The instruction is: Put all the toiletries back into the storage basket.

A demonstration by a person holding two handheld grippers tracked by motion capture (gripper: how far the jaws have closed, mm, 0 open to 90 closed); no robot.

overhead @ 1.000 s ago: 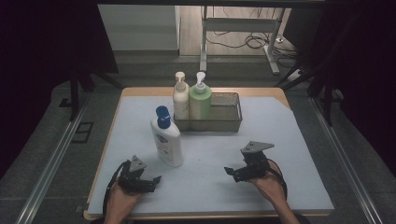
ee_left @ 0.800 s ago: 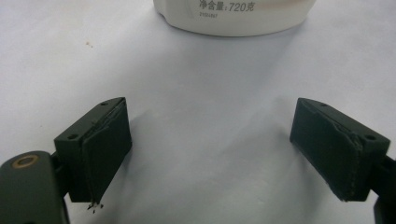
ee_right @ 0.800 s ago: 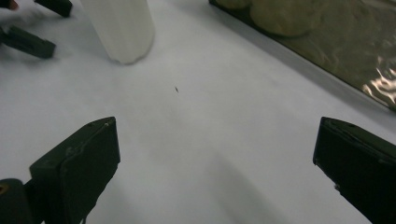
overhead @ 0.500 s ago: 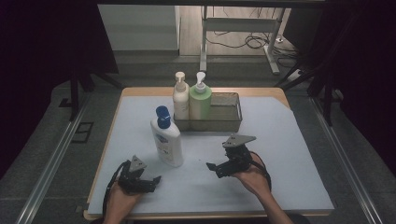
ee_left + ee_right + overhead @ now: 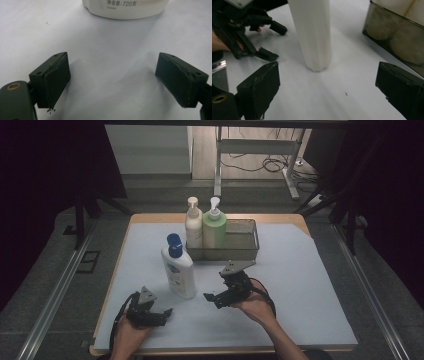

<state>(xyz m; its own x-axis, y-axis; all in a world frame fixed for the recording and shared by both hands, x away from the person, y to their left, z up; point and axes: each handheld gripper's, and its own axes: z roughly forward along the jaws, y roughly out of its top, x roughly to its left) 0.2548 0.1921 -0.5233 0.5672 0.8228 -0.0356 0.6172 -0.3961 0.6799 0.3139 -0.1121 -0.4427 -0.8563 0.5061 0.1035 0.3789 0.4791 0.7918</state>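
Note:
A white lotion bottle with a blue cap stands upright on the white mat. My left gripper rests near the front edge, just left of and below the bottle, open and empty. In the left gripper view the left gripper has its jaws spread wide, and the bottle's base lies ahead. My right gripper hovers just right of the bottle, open and pointing left at it. In the right gripper view the bottle stands ahead of the open right gripper, with a gap between them.
A metal mesh basket behind the bottle holds a cream pump bottle and a green pump bottle. The basket's wall shows at the right of the right gripper view, and the left gripper at its upper left.
My right gripper has moved left across the mat toward the white bottle and turned to face it. The left gripper and the bottle have stayed put.

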